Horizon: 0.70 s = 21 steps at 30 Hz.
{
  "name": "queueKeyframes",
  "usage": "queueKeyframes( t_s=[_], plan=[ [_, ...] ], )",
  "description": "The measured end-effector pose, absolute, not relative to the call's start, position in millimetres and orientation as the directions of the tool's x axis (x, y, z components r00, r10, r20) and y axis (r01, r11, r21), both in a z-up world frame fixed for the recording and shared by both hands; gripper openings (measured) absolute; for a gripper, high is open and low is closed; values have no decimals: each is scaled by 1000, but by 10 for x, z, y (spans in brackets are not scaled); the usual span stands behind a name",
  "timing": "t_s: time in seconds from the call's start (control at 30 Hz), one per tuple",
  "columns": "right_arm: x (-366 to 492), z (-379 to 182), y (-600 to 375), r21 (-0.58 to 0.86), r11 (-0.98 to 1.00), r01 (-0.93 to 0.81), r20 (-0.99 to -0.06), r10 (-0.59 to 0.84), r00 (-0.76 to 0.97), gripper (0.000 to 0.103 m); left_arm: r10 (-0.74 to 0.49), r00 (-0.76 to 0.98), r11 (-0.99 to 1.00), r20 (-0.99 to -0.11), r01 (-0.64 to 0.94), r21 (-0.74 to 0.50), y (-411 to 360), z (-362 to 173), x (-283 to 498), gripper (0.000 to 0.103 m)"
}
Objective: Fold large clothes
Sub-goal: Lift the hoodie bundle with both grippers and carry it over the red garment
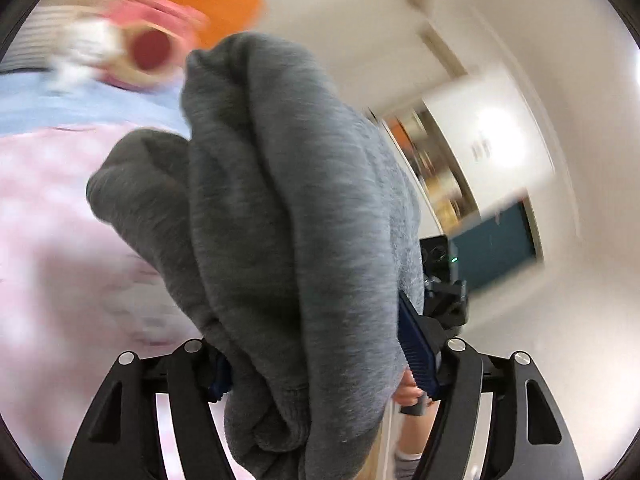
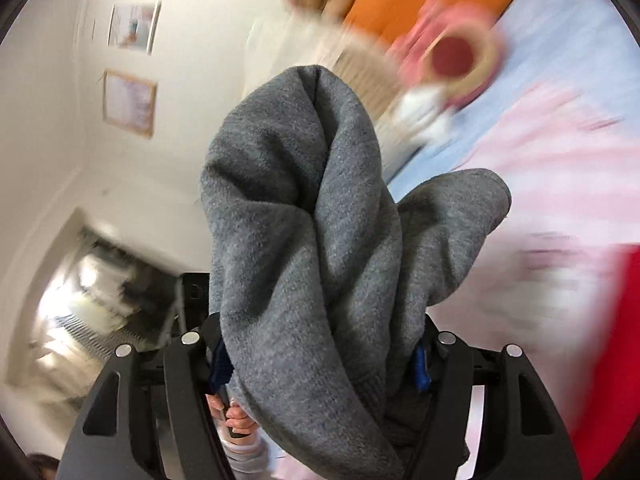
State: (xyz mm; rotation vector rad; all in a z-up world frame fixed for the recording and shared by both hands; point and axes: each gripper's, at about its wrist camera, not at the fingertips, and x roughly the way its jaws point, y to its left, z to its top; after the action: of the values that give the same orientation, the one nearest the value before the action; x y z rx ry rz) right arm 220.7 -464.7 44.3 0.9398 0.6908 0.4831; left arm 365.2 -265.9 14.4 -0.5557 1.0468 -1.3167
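- Above the pink bedspread (image 1: 60, 240), the grey garment (image 1: 280, 200) hangs bunched between the 2 grippers.
- Left gripper (image 1: 320, 372): its blue pads pinch a thick fold of the cloth.
- Right gripper (image 2: 320, 364): likewise clamped on the bundled fabric.
- Behind lies a blurred pink toy (image 2: 452, 56).

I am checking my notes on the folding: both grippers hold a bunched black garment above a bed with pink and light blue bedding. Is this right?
Not quite: the garment is grey, not black, as the left wrist view shows. The rest stands: the left gripper and the right gripper both hold it bunched, above the pink and light blue bedding.
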Motion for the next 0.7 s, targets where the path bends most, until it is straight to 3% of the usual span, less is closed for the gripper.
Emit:
queueKeyframes(
  t_s=[0.17, 0.4, 0.5, 0.6, 0.7],
  plan=[
    [941, 278, -5721, 839, 538, 88, -384, 467, 797, 66, -928, -233, 140, -292, 507, -851, -3878, -185, 3141, 71],
    [467, -390, -6204, 858, 494, 137, -379, 431, 819, 66, -915, -252, 156, -316, 502, -851, -4268, -785, 2999, 71],
    [431, -845, -6243, 853, 490, 181, -417, 431, 800, 67, -899, -241, 219, -365, 473, -853, -4228, -1222, 2929, 71],
    [416, -1237, -6278, 840, 486, 243, -469, 425, 774, 79, -901, -249, 241, -356, 395, -887, -4218, -1653, 3047, 72],
    [388, -1284, -6281, 851, 480, 213, -443, 438, 782, 88, -915, -231, 223, -332, 396, -891, -4050, -1686, 3011, 78]
  ],
)
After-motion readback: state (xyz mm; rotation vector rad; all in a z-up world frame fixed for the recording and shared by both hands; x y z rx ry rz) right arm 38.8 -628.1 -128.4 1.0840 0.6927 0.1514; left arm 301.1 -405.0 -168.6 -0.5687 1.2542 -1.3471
